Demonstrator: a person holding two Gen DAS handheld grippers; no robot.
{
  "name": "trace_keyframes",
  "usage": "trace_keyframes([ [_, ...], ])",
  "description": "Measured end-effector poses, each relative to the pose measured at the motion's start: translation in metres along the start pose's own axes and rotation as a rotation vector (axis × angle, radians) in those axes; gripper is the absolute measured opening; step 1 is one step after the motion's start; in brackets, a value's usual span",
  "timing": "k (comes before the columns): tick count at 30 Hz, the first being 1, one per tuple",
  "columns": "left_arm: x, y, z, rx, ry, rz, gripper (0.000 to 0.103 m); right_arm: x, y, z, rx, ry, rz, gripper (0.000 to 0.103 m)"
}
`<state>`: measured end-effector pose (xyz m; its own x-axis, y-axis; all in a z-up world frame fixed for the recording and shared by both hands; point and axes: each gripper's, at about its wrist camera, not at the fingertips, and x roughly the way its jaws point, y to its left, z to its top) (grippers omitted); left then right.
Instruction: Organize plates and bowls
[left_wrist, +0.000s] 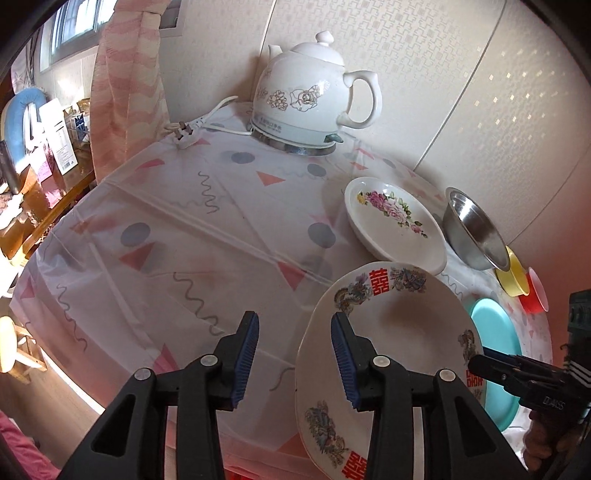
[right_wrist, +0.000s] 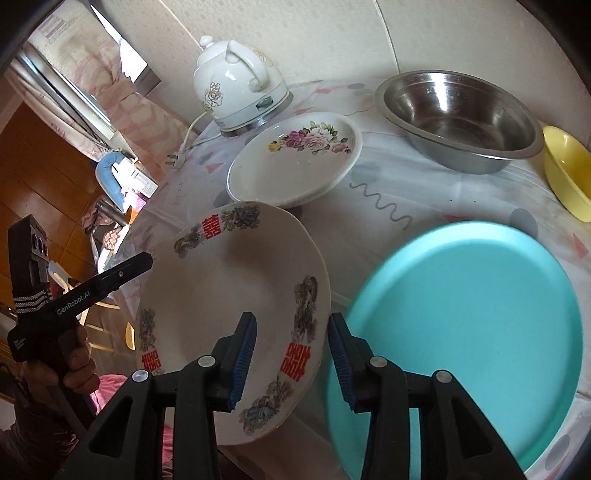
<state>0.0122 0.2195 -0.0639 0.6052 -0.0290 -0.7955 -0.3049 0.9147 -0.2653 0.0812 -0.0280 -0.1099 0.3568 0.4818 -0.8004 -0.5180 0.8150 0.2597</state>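
plate (right_wrist: 236, 295): ceramic, stiff, glazed, probably slippery and breakable | tilted, its rim between my right fingers (right_wrist: 291, 363), left fingers (left_wrist: 295, 360) also astride the rim | both half open, not pressing | grip opposite rims.

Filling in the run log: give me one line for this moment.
left hand-held gripper: open, astride rim | right hand-held gripper: open, astride opposite rim | red-character plate: tilted beside teal plate | floral dish: untouched
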Motion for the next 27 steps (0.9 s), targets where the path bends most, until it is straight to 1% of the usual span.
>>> trace_keyframes([
  [4,0.006,0.0,-0.011,0.013,0.032,-0.044,0.04,0.019,-0.002,0.0,0.002,0.045,0.016,0.041],
  [6,0.014,-0.002,-0.015,0.015,0.062,-0.046,0.04,0.026,0.0,-0.001,-0.012,0.05,0.005,0.04],
  [8,0.017,-0.004,-0.019,0.017,0.069,-0.066,0.034,0.027,0.004,-0.001,-0.035,0.045,-0.02,0.041],
  [10,0.018,-0.009,-0.02,0.028,0.075,-0.084,0.03,0.026,0.006,0.0,-0.04,0.044,-0.026,0.038],
  [13,0.018,-0.016,-0.02,0.056,0.07,-0.044,0.03,0.024,0.009,-0.001,-0.054,0.04,-0.042,0.036],
  [16,0.017,-0.012,-0.019,0.034,0.077,-0.053,0.03,0.017,0.012,-0.004,-0.075,0.029,-0.04,0.036],
  [20,0.01,-0.022,-0.022,0.096,0.054,-0.026,0.03,0.009,0.015,-0.011,-0.106,0.017,-0.06,0.036],
  [23,0.01,-0.028,-0.023,0.094,0.069,-0.046,0.03,0.0,0.009,-0.015,-0.087,0.0,-0.061,0.036],
  [27,0.01,-0.044,-0.025,0.106,0.076,-0.059,0.03,-0.012,-0.002,-0.019,-0.046,-0.016,-0.084,0.036],
])
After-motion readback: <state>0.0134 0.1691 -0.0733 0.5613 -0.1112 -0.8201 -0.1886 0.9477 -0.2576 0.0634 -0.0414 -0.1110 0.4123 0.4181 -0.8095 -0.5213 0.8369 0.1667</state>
